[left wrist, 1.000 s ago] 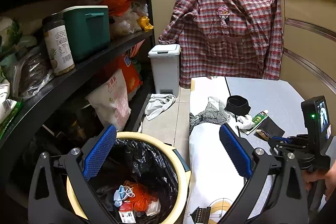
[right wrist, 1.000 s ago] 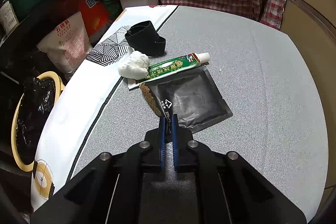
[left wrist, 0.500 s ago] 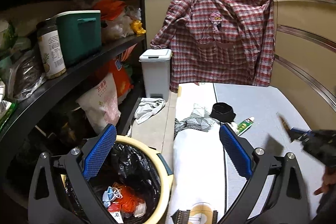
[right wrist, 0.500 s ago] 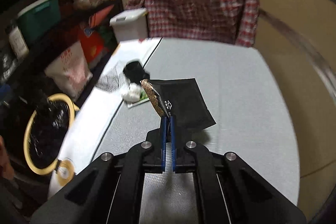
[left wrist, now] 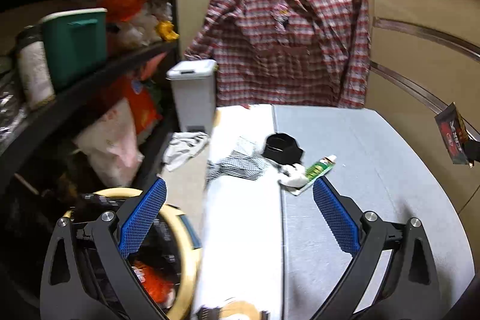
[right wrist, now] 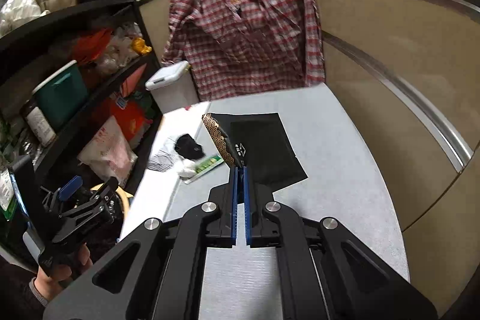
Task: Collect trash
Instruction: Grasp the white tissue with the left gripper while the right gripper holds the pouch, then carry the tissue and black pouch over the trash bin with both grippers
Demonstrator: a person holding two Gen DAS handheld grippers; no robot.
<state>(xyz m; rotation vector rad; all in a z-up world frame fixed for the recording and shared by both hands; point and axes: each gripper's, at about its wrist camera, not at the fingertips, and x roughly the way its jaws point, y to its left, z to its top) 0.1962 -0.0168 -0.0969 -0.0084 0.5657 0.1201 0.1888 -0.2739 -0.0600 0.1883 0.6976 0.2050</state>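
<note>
Two grippers show: the right gripper [right wrist: 239, 170] has its jaws clamped on a flat black foil pouch [right wrist: 264, 146] above the grey bench [right wrist: 345, 170]; the left gripper [left wrist: 240, 218] has its jaws wide apart.

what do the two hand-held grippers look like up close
Each hand-held gripper is matte black with angular linkage arms that have triangular cut-outs and round silver pivot bolts. The left hand-held gripper has blue honeycomb-textured finger pads. The right hand-held gripper has slim blue pads. A grey knitted cuff shows.

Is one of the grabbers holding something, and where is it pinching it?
The right gripper pinches the black foil packet at its near edge; the left gripper holds nothing.
</note>
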